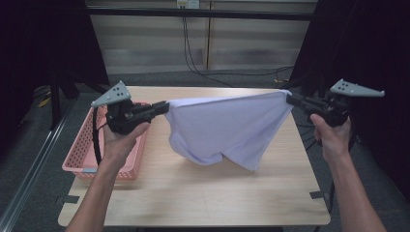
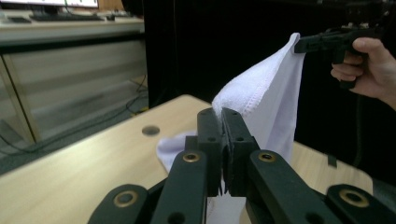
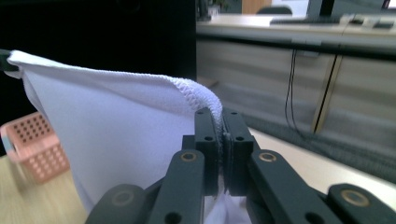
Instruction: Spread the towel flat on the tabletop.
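Tongs, left (image 1: 164, 107): jaws clamped tight on one corner of a white cloth (image 1: 227, 126), the hemmed edge pinched between the pads, as the left gripper view is showing close up (image 2: 223, 140). Hand gripping the body from below, grey three-cornered plate on top.

Tongs, right (image 1: 290, 98): jaws likewise clamped on the opposite upper corner, stitched hem (image 3: 196, 93) running straight into the closed pads in the right gripper view (image 3: 223, 140). Hand gripping the handle, arm coming in from the lower right.

White cloth: hanging in the air between the two tongs, top edge drawn nearly taut from corner to corner. Lower part is drooping in loose folds, its bottom tip reaching down toward the table (image 1: 208, 193); whether it is touching the wood cannot be told.

Pink perforated basket (image 1: 82, 154): sitting at the left edge of the table, under and behind the left hand, well apart from the hanging cloth.

Step in hand, by judgement: spreading the cloth open by its two top corners, above the table, ahead of laying it flat or folding it.

Next move, by judgement: keeping both grips firm and the top edge level while lowering, so the loose bottom is landing flat rather than bunching; pulling the hands further apart would be straining the pinched corners.
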